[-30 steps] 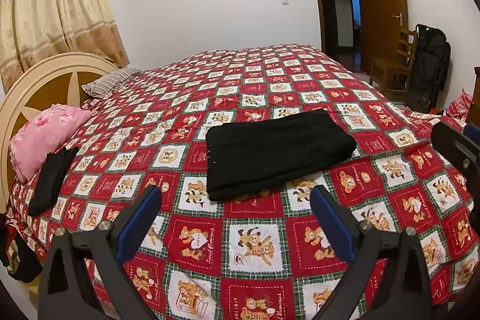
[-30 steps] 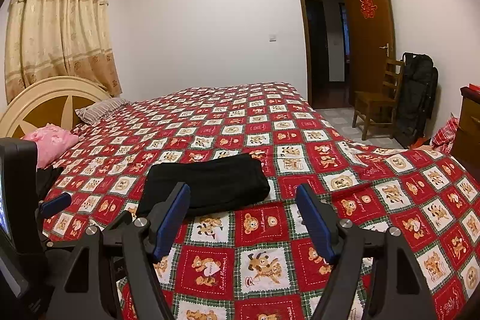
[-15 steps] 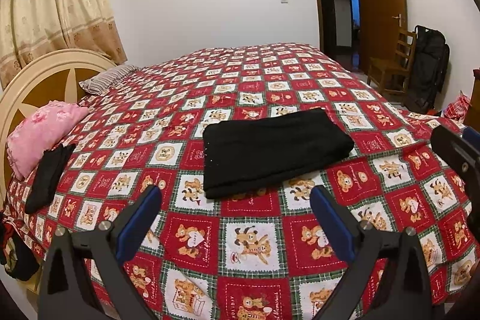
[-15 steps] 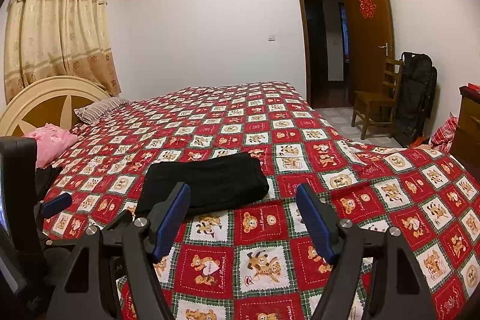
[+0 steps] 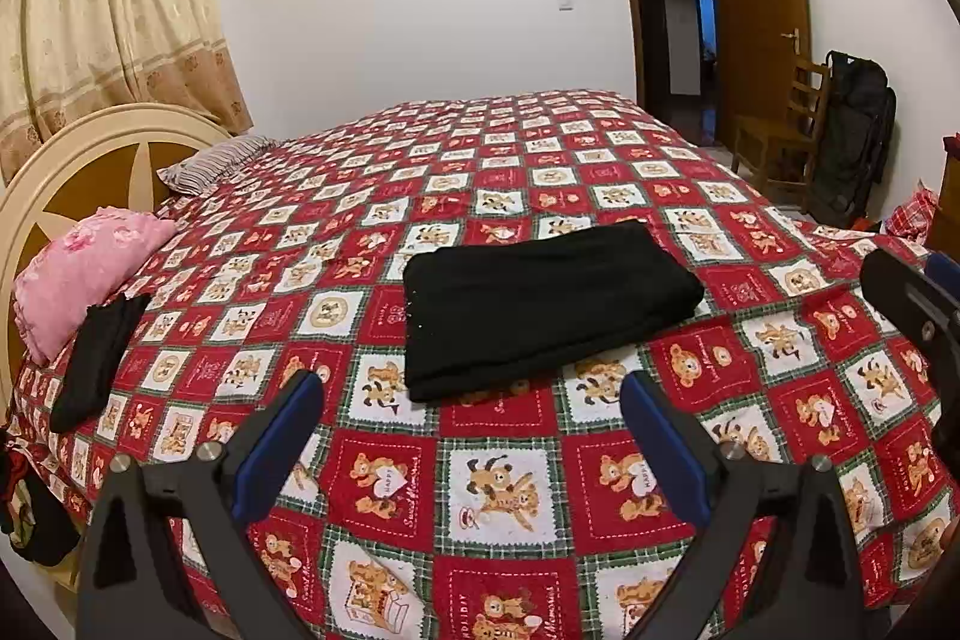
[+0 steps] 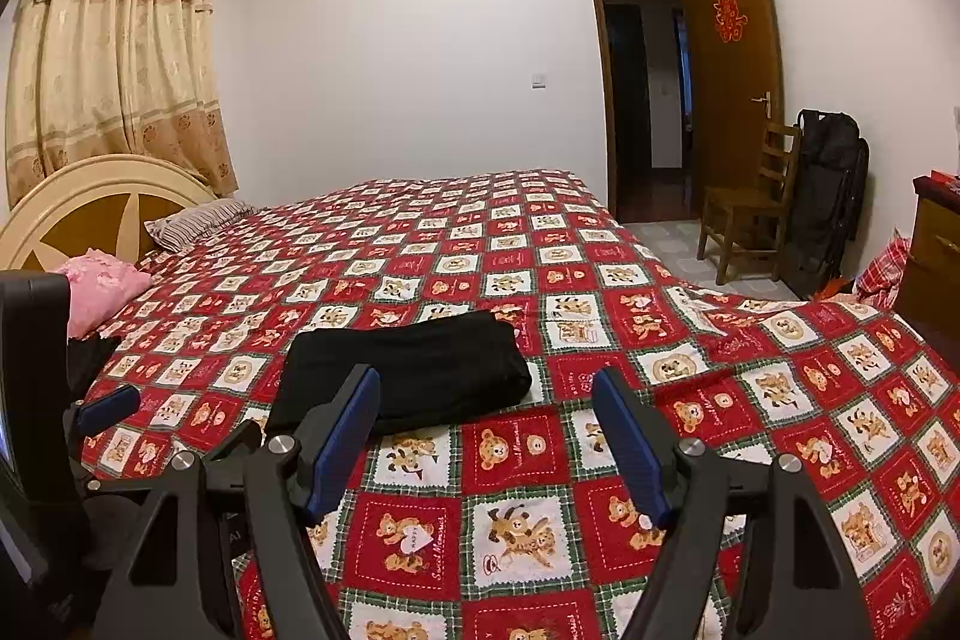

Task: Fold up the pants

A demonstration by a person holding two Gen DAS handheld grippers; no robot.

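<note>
Black pants [image 5: 540, 307] lie folded into a flat rectangle on the red bear-patterned bedspread [image 5: 510, 484]; they also show in the right wrist view [image 6: 414, 376]. My left gripper [image 5: 471, 400] is open and empty, held above the bedspread just short of the near edge of the pants. My right gripper [image 6: 486, 400] is open and empty, with the pants ahead and to its left. Part of the left gripper [image 6: 108, 406] shows at the left edge of the right wrist view.
A pink pillow [image 5: 84, 274] and another dark garment [image 5: 99, 358] lie by the cream headboard [image 5: 78, 160] at left. A striped pillow [image 5: 210, 160] lies further back. A wooden chair [image 6: 750, 208], a black bag [image 6: 831, 190] and an open door [image 6: 726, 82] are at right.
Both grippers have drifted slightly back and up from the bed; the pants look a little lower and further off. The pants have not moved. Both grippers stay open.
</note>
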